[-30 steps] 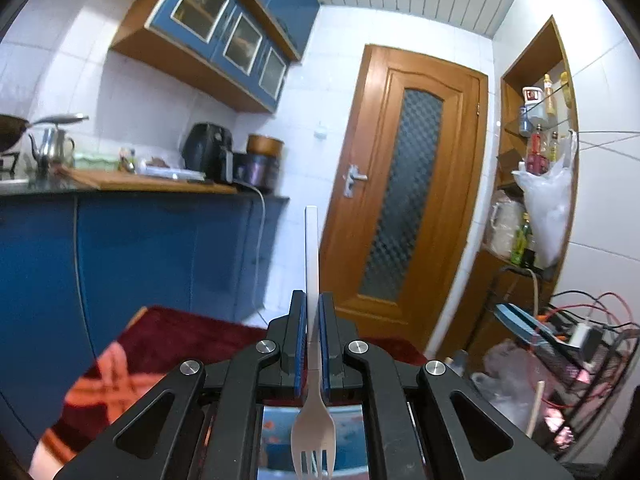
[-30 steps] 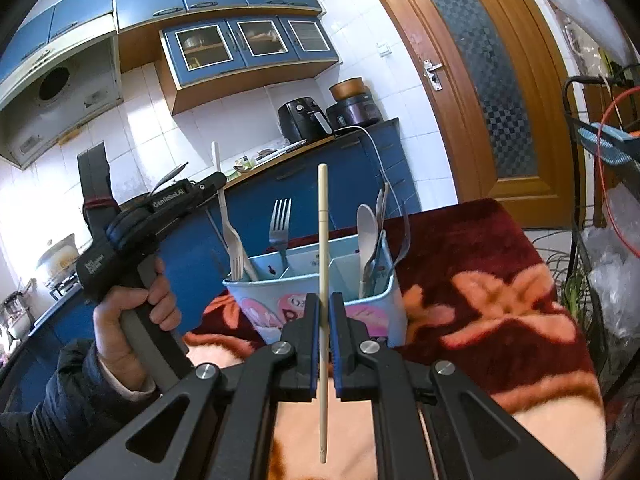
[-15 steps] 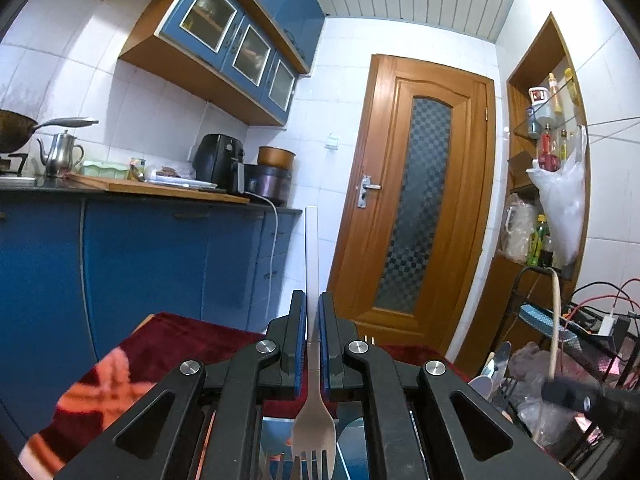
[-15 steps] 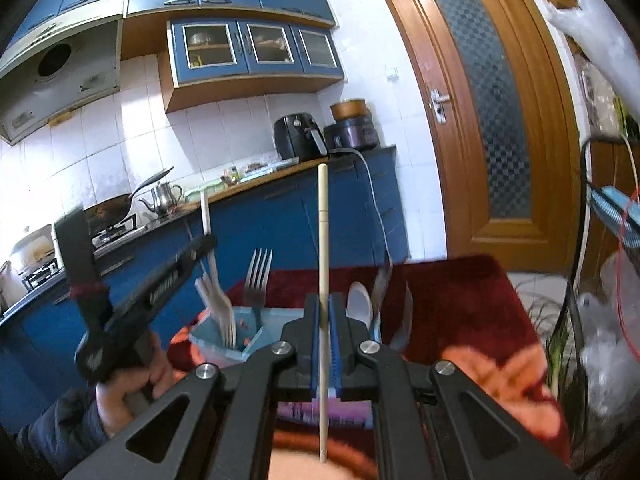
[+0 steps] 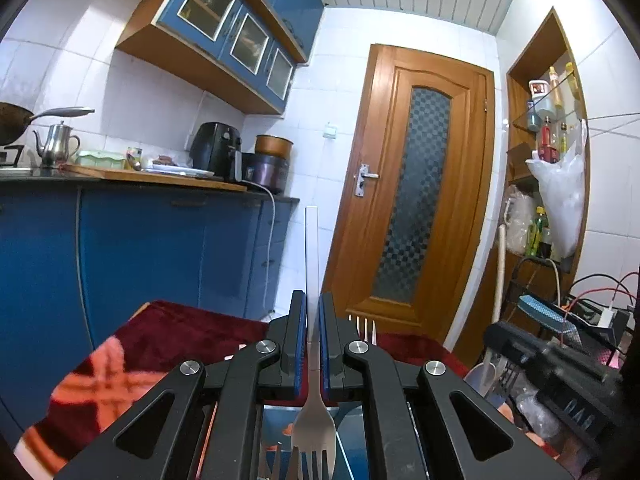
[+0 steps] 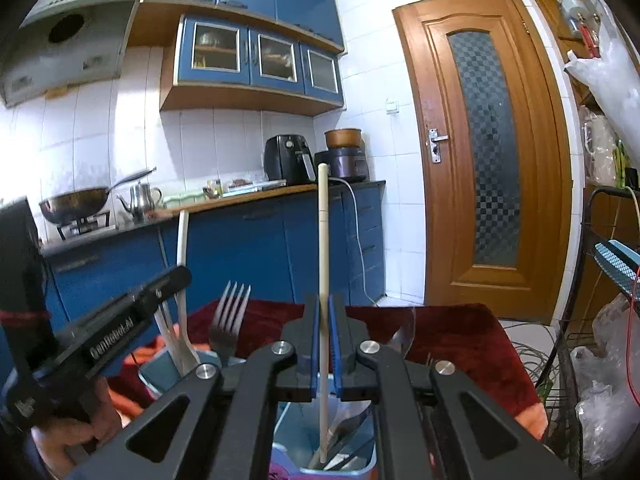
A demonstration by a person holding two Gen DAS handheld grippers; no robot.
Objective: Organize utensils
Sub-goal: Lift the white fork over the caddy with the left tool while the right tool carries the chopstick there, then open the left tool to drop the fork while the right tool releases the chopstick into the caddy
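My left gripper point(image 5: 313, 300) is shut on a white plastic fork point(image 5: 311, 248), handle up, tines hanging over the light blue utensil caddy point(image 5: 276, 420) below. In the right wrist view this left gripper point(image 6: 120, 332) and the white fork point(image 6: 182, 248) stand over the caddy's left compartment point(image 6: 160, 372). A metal fork point(image 6: 230, 320) stands upright there. My right gripper point(image 6: 324, 304) is shut on a pale wooden chopstick point(image 6: 323, 240), upright, its lower end down inside the caddy's near compartment beside metal spoons point(image 6: 404, 328). The right gripper point(image 5: 560, 364) shows at the left view's right edge.
The caddy stands on a table with a dark red patterned cloth point(image 6: 460, 340). A hand point(image 6: 68, 436) holds the left gripper's handle. Blue kitchen cabinets point(image 5: 160, 248) lie behind, a wooden door point(image 5: 416, 200) beyond. A wire rack with cables and plastic bags point(image 6: 600, 360) crowds the right.
My right gripper has swung over the caddy and levelled out, and the chopstick's lower end now sits inside a compartment. The left gripper with the white fork has sunk slightly toward the caddy.
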